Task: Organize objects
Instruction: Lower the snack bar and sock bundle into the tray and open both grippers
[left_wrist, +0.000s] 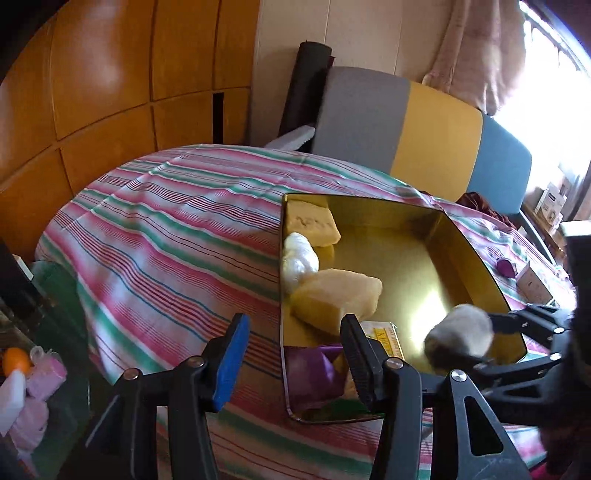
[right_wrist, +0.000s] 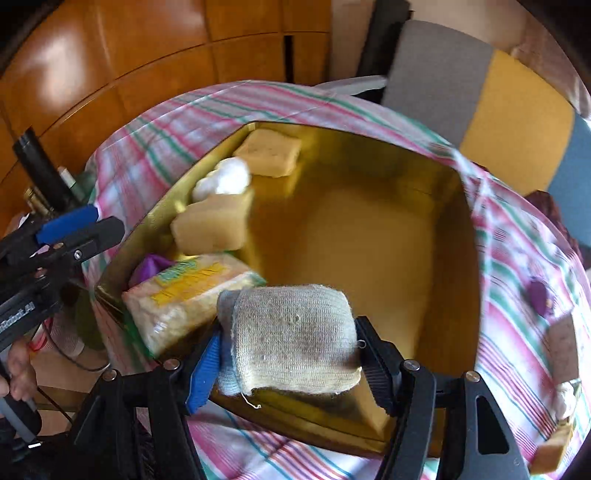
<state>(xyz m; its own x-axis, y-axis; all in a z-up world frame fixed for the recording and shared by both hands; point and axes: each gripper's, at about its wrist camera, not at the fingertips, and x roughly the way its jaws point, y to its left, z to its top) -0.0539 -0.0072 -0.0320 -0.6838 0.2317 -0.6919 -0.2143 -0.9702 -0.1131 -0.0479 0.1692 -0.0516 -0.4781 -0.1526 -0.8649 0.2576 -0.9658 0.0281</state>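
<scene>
Table: a surface draped in a pink, green and white striped cloth (left_wrist: 166, 229), bearing everything else.
Tin: a shallow, rectangular, gold-coloured metal tin (right_wrist: 369, 229) lying open on the cloth; its right half is bare, its left side is stocked.
Contents, left wall: two pale yellow sponge blocks (right_wrist: 210, 225), a white cotton-like bundle (right_wrist: 225, 181) between them, a clear-wrapped packet with yellow print (right_wrist: 184, 295) and a purple piece (right_wrist: 149, 267) in the near corner.
Task's thing: a rolled, grey-beige knitted cloth with a pale blue edge (right_wrist: 291, 339), carried over the tin's near edge, beside the packet.
Right gripper (right_wrist: 291, 354): clamped on the knitted roll, one pad on each end; the roll bulges between them.
Left gripper (left_wrist: 291, 354): parted and empty, straddling the tin's left wall near the purple piece, touching nothing that I can see.
Handling: the roll looks light, soft and springy; it would probably squash, not slip, and nothing about it seems fragile. A loose thread hangs below and may snag.
Where to hold: across the roll's middle, as now, so that the layers stay wound.
Strays: a small purple object (right_wrist: 537, 295) and some pale bits lie on the cloth right of the tin.
Next, likely: lower the roll into the bare right half.
</scene>
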